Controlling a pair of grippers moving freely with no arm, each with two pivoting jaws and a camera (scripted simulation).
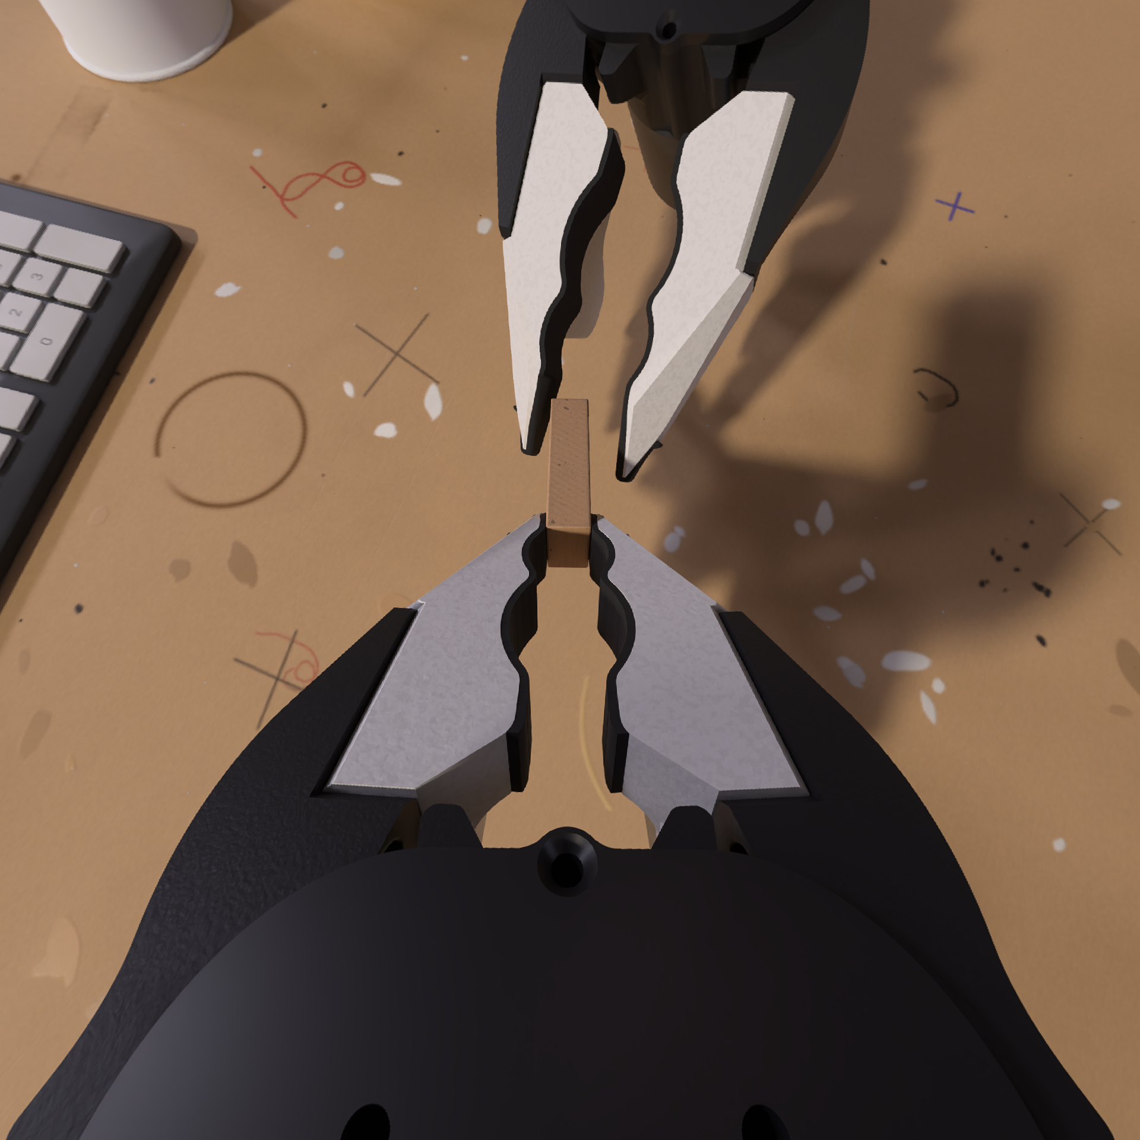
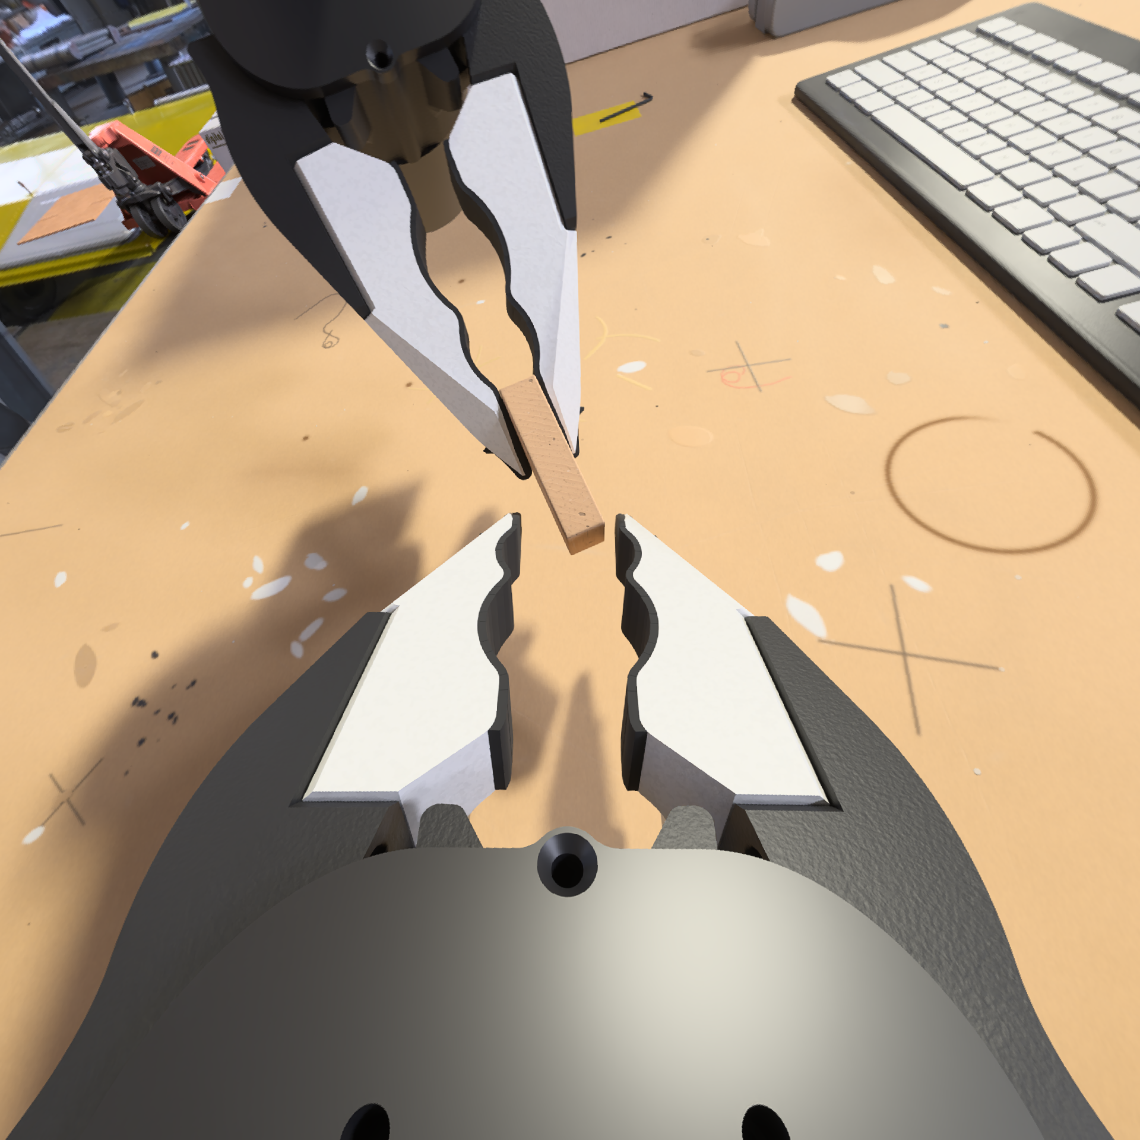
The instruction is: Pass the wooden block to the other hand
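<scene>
A slim wooden block (image 1: 567, 481) is held by one end between the tips of my left gripper (image 1: 567, 524), which is shut on it above the tan table (image 1: 802, 370). My right gripper (image 1: 578, 461) faces it from the far side, open, with its fingertips on either side of the block's free end, not touching. In the right wrist view, my right gripper (image 2: 567, 521) is open, and the block (image 2: 564, 487) points toward its gap, its end just at the tips. The left gripper (image 2: 548, 459) grips the block's far end there.
A dark keyboard with pale keys (image 1: 61, 296) lies to the left, and shows at the upper right in the right wrist view (image 2: 1018, 154). A white paper cup (image 1: 136, 37) stands at the top left. An orange pallet truck (image 2: 154, 173) sits beyond the table's edge.
</scene>
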